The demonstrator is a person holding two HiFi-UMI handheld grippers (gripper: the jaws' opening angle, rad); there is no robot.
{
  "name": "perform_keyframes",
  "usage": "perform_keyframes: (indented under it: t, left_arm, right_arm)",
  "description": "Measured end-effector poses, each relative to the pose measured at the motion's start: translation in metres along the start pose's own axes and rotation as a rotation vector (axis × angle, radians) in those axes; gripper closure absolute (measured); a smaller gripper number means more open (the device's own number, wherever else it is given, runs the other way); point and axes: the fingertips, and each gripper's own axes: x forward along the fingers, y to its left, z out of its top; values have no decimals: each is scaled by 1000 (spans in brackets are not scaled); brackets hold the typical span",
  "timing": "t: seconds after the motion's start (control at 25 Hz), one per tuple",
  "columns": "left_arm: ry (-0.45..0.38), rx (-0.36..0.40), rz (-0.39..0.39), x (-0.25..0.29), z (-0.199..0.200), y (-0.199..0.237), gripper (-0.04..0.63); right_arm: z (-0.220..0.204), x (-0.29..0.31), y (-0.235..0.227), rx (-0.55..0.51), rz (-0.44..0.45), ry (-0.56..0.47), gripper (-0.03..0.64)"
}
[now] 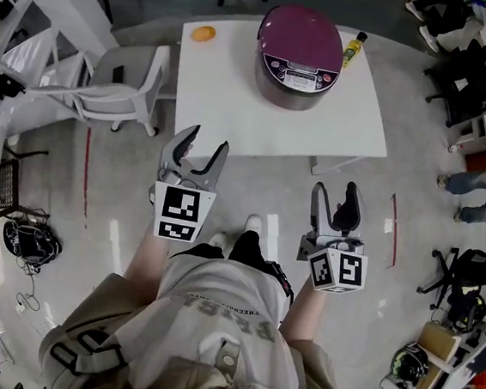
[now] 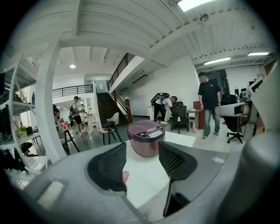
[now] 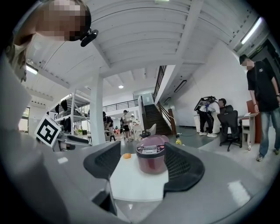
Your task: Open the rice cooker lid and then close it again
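Starting at the left gripper [image 1: 205,142]: jaws partly apart, nothing between the pads, tips near the near edge of the white table [image 1: 227,101]. Same story on the right gripper [image 1: 336,195]: jaws partly apart, empty, out over the glossy floor, short of the table. Both pointed toward the maroon rice cooker [image 1: 299,55], well apart from either one. Sitting on the far half of the table, lid down and shut, silver control panel facing this way. To its left, near the far corner, 1 small orange fruit [image 1: 204,32]. To its right, at the table edge, 1 yellow bottle with a dark cap [image 1: 354,47]. Beside the table's left edge, a white chair [image 1: 120,90]. Farther off in the left gripper view, a person in a dark shirt [image 2: 210,103] standing by desks and office chairs.
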Motion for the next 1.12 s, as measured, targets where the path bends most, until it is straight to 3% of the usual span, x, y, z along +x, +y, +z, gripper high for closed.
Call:
perform_keyframes:
  t: [0.56,1.12]
  left_arm:
    - [25,-33,153,59,25,-8,353]
    - [88,-38,216,88,20,-25,353]
  right_arm:
    - [16,78,-62,-24,163,23,327]
    - [5,111,-101,-12,247,59,327]
